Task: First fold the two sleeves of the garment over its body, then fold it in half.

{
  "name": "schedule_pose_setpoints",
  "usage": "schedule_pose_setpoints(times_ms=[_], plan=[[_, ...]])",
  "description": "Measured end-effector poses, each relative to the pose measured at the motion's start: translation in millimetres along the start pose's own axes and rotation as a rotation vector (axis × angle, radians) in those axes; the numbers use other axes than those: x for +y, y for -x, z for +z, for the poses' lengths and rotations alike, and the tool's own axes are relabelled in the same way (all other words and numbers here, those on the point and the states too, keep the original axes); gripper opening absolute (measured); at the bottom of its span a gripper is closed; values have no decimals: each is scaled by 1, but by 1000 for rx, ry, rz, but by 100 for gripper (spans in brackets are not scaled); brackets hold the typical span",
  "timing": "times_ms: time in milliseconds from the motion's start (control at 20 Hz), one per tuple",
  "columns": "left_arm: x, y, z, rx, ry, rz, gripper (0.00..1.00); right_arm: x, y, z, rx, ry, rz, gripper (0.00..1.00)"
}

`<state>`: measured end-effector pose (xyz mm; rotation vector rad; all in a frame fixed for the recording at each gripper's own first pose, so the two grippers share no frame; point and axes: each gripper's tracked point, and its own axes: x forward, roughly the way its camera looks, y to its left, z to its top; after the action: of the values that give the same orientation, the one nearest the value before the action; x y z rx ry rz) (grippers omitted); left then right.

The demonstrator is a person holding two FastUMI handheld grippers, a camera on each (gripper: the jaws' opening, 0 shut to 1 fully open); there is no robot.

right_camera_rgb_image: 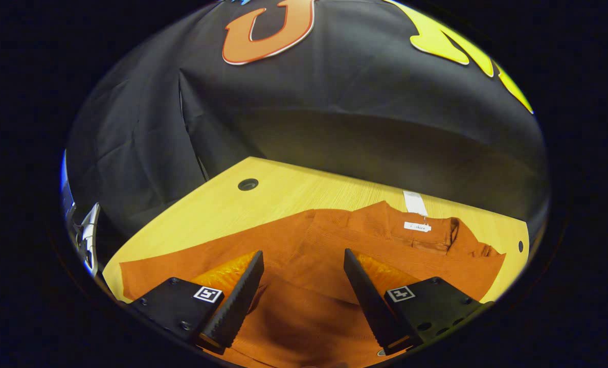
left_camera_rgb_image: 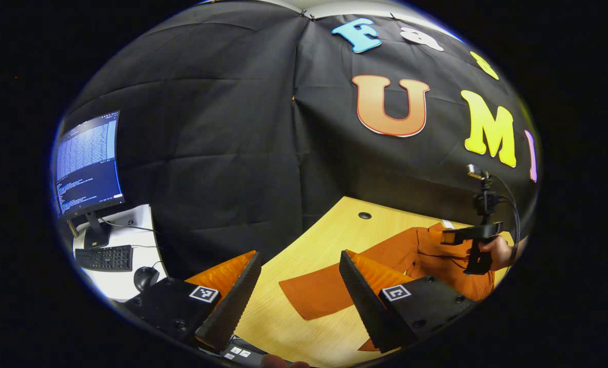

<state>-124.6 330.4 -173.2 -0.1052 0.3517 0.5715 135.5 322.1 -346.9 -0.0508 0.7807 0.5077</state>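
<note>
An orange long-sleeved garment [right_camera_rgb_image: 329, 245] lies flat on the wooden table [right_camera_rgb_image: 283, 191], its collar with a white label [right_camera_rgb_image: 417, 226] toward the far edge. In the left gripper view one sleeve [left_camera_rgb_image: 324, 294] stretches out across the wood toward my left gripper [left_camera_rgb_image: 298, 301], which hangs open above the table with nothing between its fingers. My right gripper [right_camera_rgb_image: 304, 296] is open too, hovering over the garment's body. The right gripper [left_camera_rgb_image: 470, 235], held by a hand [left_camera_rgb_image: 495, 251], also appears far right in the left gripper view, above the garment.
A round cable hole [right_camera_rgb_image: 248, 184] sits near the table's far left corner, another small hole [right_camera_rgb_image: 520, 246] at the far right. Black cloth walls stand right behind the table. A side desk [left_camera_rgb_image: 130, 225] with a monitor [left_camera_rgb_image: 86, 163], keyboard [left_camera_rgb_image: 104, 257] and mouse [left_camera_rgb_image: 145, 277] stands off to the left.
</note>
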Motion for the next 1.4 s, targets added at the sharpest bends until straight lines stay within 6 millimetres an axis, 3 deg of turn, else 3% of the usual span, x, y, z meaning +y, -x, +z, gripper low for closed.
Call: schedule_pose_setpoints(times_ms=[150, 300, 400, 500, 650, 800, 950, 1100, 1250, 1400], plan=[[-2, -14, -16, 20, 35, -19, 100, -2, 48, 15, -59, 3, 12, 100], [-10, -32, -49, 90, 150, -70, 99, -13, 97, 26, -100, -15, 24, 100], [-13, -44, -73, 152, 255, -73, 99, -31, 127, 30, -103, -52, 27, 99], [-12, -52, -100, 205, 328, -63, 99, -57, 161, 35, -126, -95, -1, 99], [-10, -66, -119, 225, 333, -25, 99, -113, 208, 31, -159, -204, -91, 100], [-15, -78, -141, 276, 257, 16, 99, -174, 246, 9, -164, -297, -204, 100], [-18, -83, -160, 319, 231, 62, 99, -220, 281, -18, -150, -333, -304, 100], [-18, -87, -161, 310, 197, 97, 99, -241, 302, -40, -128, -352, -356, 98], [-18, -90, -167, 309, 99, 146, 99, -240, 313, -52, -121, -360, -355, 98], [-20, -92, -169, 275, 59, 178, 99, -235, 314, -51, -120, -339, -339, 100]])
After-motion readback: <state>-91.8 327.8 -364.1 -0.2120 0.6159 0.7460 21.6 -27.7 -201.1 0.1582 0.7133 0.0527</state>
